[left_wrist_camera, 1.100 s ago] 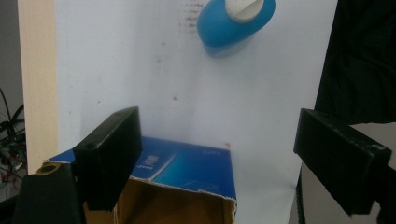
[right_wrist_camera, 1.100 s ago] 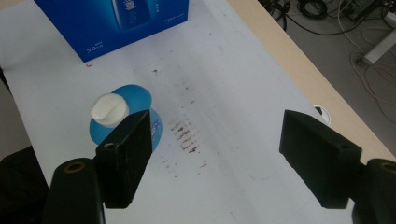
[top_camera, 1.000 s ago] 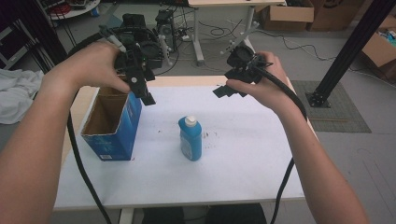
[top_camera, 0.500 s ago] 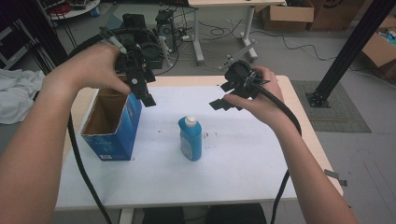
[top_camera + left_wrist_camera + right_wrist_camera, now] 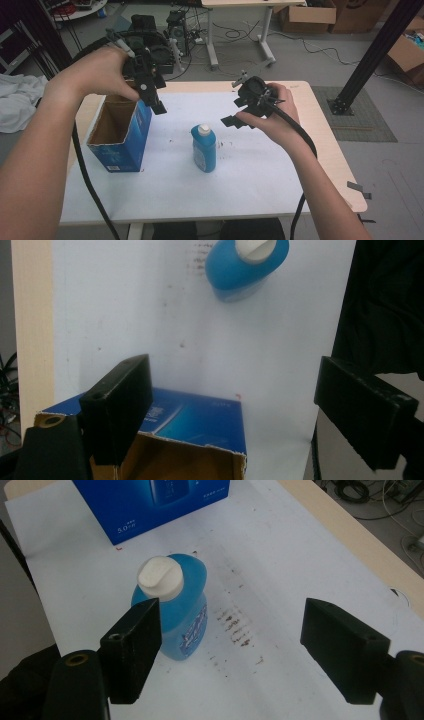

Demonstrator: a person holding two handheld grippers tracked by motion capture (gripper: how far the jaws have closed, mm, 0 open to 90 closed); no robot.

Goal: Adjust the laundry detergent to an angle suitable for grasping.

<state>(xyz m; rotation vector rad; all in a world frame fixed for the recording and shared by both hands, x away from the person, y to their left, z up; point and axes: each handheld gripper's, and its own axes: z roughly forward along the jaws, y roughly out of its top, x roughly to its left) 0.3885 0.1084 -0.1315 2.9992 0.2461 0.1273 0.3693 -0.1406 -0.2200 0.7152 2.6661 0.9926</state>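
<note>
You have one blue bottle (image 5: 203,148) with one white cap (image 5: 203,130) standing on the table (image 5: 260,175), and one open blue carton (image 5: 120,132) to the left of this bottle. You hold two grippers: one left gripper (image 5: 154,101) above the carton, up and left of the bottle, and one right gripper (image 5: 236,114) up and right of the bottle. Each gripper has two black jaws, so four jaws together. Behind the table, far from the bottle, I count three cardboard boxes (image 5: 306,17) on the floor.
</note>
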